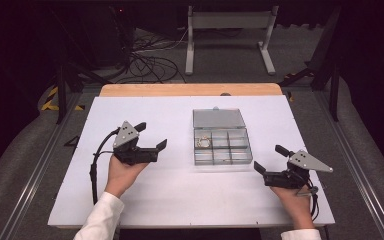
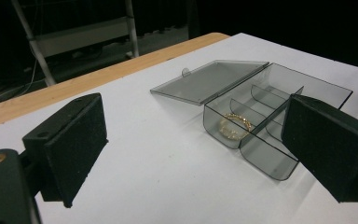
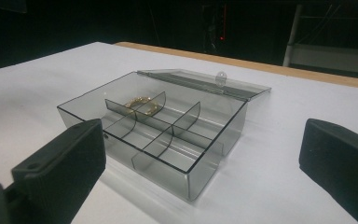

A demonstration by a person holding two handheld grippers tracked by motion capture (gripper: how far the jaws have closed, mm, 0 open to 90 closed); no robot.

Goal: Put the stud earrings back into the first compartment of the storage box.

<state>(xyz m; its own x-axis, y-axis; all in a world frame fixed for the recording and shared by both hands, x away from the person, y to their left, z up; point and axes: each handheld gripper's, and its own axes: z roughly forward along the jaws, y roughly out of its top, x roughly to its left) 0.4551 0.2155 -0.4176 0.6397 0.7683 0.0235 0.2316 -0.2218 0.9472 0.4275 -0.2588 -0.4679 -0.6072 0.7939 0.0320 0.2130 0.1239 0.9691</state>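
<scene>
Both hands sit at the high view's lower edge: my left tongs (image 1: 154,135) and right tongs (image 1: 270,158) gape wide, gripping nothing. Between them, mid-frame on the counter (image 1: 145,200), the box (image 1: 222,155) lies open, a bracelet (image 1: 203,142) in its upper-left compartment.

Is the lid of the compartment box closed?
No, the lid lies folded back flat behind the open compartment box.

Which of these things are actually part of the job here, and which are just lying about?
Part of the job:
- open compartment box
- gold bracelet in one compartment
- left tongs, open
- right tongs, open

Just lying about:
- cables on the floor
- metal stand behind the table
</scene>
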